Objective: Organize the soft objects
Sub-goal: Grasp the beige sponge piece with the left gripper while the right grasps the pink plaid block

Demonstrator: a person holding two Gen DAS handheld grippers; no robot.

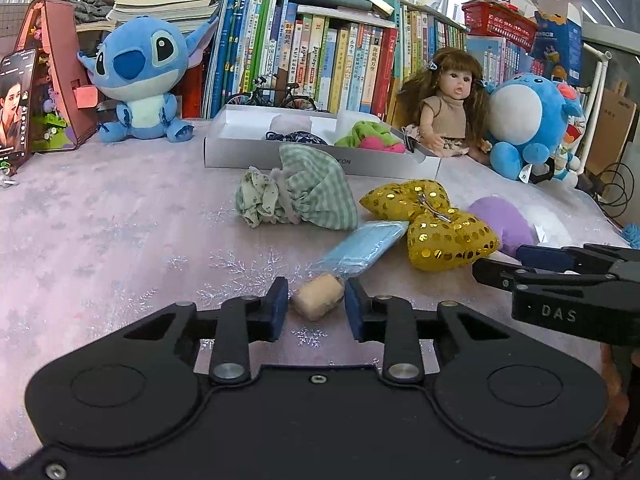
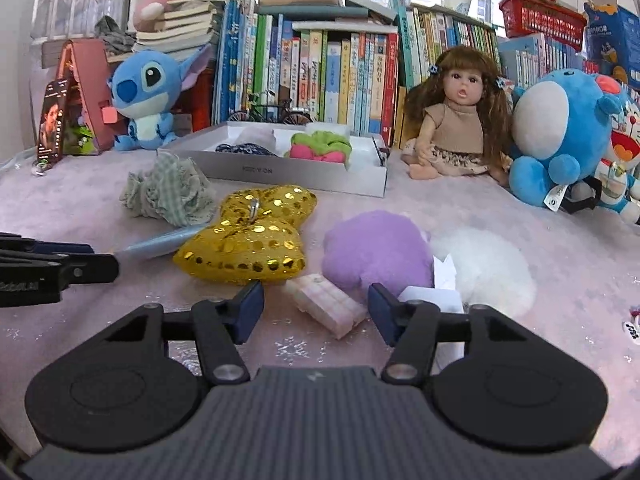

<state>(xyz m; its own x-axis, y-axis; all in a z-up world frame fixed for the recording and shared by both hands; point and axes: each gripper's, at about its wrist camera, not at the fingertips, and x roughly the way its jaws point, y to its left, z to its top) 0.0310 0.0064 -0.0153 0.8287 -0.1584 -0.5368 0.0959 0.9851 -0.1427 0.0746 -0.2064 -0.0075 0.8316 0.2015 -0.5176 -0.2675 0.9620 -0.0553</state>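
Observation:
My left gripper (image 1: 317,286) is shut on a small beige foam block (image 1: 318,305) that rests on the pink cloth, one dark pad on each side of it. My right gripper (image 2: 316,290) stands open around a pale pink ridged block (image 2: 328,308); the right pad is close to it and a gap shows at the left pad. Just beyond lie a gold sequin bow (image 2: 248,240), a purple plush (image 2: 376,256), a white fluffy piece (image 2: 492,268), a blue wrapped packet (image 1: 360,248) and a green checked pouch (image 1: 312,196).
A shallow white box (image 1: 240,156) behind holds a dark fabric piece and a green-and-pink scrunchie (image 2: 320,146). A Stitch plush (image 1: 140,80), a doll (image 1: 448,100) and a round blue plush (image 1: 528,120) sit before rows of books. A phone (image 1: 16,104) leans at the left.

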